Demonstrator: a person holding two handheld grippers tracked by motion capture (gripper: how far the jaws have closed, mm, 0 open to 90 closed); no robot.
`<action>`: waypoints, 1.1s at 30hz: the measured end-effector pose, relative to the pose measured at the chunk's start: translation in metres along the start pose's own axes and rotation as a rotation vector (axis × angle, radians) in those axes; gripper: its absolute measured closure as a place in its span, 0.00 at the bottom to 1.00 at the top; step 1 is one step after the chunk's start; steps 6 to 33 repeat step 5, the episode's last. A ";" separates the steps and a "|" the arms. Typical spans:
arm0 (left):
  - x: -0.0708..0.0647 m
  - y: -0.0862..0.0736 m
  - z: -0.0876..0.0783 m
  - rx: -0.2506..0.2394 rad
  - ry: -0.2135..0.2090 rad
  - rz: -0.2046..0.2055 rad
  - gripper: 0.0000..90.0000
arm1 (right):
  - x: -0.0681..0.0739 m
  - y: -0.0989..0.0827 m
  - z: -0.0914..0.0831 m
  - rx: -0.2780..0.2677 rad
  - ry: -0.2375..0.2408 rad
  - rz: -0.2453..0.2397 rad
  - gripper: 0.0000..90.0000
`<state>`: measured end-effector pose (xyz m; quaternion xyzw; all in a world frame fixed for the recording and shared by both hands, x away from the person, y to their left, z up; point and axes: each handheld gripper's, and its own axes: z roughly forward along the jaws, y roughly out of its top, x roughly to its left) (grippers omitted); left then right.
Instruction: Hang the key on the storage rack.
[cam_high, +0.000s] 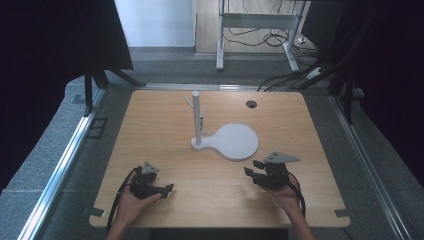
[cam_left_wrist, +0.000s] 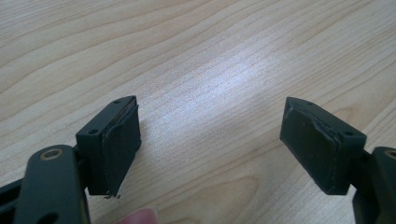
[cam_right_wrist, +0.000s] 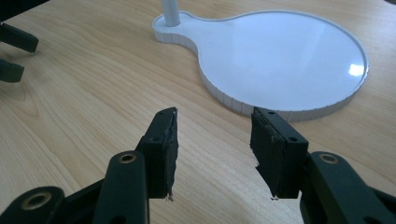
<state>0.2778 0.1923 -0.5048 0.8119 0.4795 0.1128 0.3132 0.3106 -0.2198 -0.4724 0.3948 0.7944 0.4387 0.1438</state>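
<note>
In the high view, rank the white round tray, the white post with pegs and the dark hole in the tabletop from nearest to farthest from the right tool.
1. White round tray, just ahead of the right tool.
2. White post with pegs, ahead and to the left, at the tray's narrow end.
3. Dark hole, near the table's far edge.

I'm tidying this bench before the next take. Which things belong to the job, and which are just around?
In the job: white stand with its round tray and upright post, right gripper, left gripper, both open and empty.

Just around: cable hole, floor cables, white desk frame.
</note>
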 end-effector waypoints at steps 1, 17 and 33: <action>0.000 0.000 0.000 0.003 0.001 0.002 0.23 | 0.001 0.000 0.001 0.009 -0.010 -0.014 0.57; 0.000 0.000 0.000 0.002 0.002 0.004 0.23 | 0.001 0.000 0.000 0.005 -0.012 -0.018 0.56; 0.000 0.000 0.000 0.002 0.002 0.004 0.23 | 0.001 0.000 0.000 0.005 -0.012 -0.018 0.56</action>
